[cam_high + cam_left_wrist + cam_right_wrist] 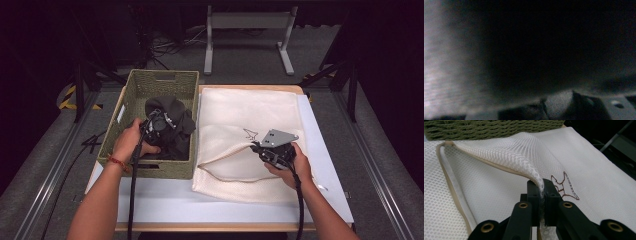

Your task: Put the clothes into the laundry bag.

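pinching the mesh bag's (250,135) lip on the white table (165,200), right tongs (541,195); left tongs (159,125) seemingly clamp dark cloth (175,125).

You have a table (320,165) with a white top and a wooden edge showing along its near and far sides. On its left part sits a green woven basket (132,95), reaching to the left edge. Just to the right of it lies a white mesh laundry bag (250,107), flat on the table, its near-left edge touching the woven basket.
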